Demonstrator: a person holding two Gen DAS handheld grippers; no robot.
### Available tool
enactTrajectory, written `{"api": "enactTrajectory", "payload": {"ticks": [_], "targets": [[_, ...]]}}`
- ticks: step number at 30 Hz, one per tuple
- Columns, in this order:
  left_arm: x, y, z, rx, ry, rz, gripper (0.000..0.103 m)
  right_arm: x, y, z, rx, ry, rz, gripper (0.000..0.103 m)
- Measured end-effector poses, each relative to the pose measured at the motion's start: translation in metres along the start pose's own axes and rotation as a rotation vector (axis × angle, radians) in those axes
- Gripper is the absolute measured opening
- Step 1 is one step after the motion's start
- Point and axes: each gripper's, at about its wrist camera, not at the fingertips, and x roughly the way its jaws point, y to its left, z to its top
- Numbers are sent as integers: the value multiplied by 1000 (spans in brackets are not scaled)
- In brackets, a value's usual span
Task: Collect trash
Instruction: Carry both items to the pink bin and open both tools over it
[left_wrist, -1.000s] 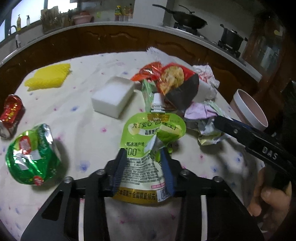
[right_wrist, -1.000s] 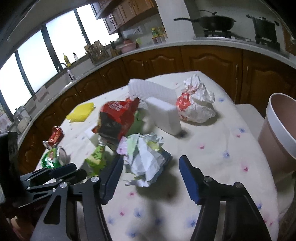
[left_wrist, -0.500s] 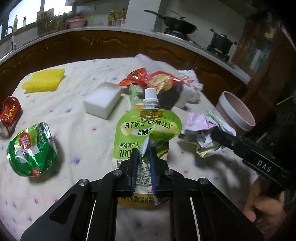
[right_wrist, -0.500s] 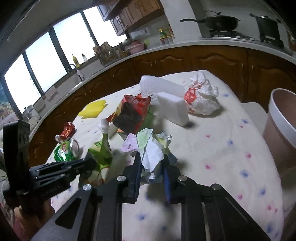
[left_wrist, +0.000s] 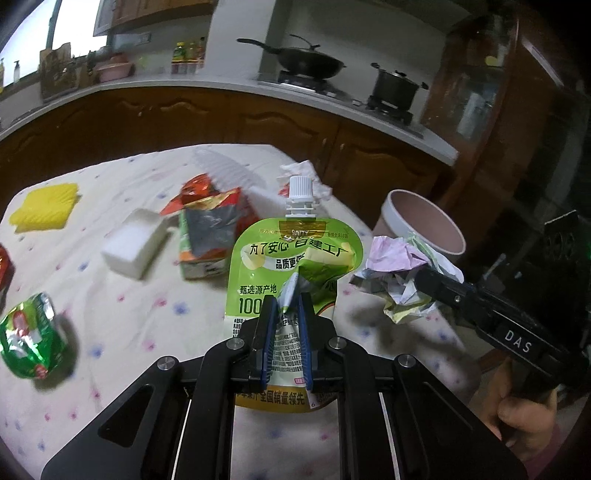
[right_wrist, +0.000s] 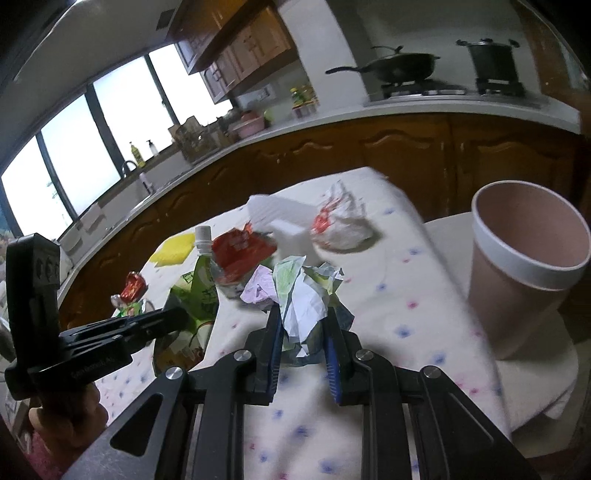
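My left gripper (left_wrist: 285, 306) is shut on a green spouted drink pouch (left_wrist: 295, 254) and holds it upright above the table. My right gripper (right_wrist: 303, 314) is shut on a crumpled paper wad (right_wrist: 301, 295), lifted off the cloth; the wad also shows in the left wrist view (left_wrist: 399, 280). The pink bin with a white rim (right_wrist: 524, 273) stands on a white stool at the right, beyond the table's edge; it also shows in the left wrist view (left_wrist: 417, 225). The pouch also shows in the right wrist view (right_wrist: 195, 288).
On the flowered tablecloth (left_wrist: 122, 295) lie a white foam block (left_wrist: 136, 247), a red and silver snack bag (left_wrist: 214, 225), a green crushed wrapper (left_wrist: 29, 339), a yellow sponge (left_wrist: 44, 210) and a white crumpled bag (right_wrist: 340, 221). Kitchen counters run behind.
Both grippers closed: the left on the pouch, the right on the paper wad. Both lifted their loads off the table and moved right, nearer the bin.
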Motion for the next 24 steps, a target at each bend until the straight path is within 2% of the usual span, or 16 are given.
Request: {"api": "enactTrajectory", "payload": {"ticks": [12,24], "targets": [[7,-35,23,36,-14,-62,11,-26,-30,15,38,-72,-48,21],[37,-96,55,133,-19,-139,11,-56,-82,29,102,-137,-149,21]]}}
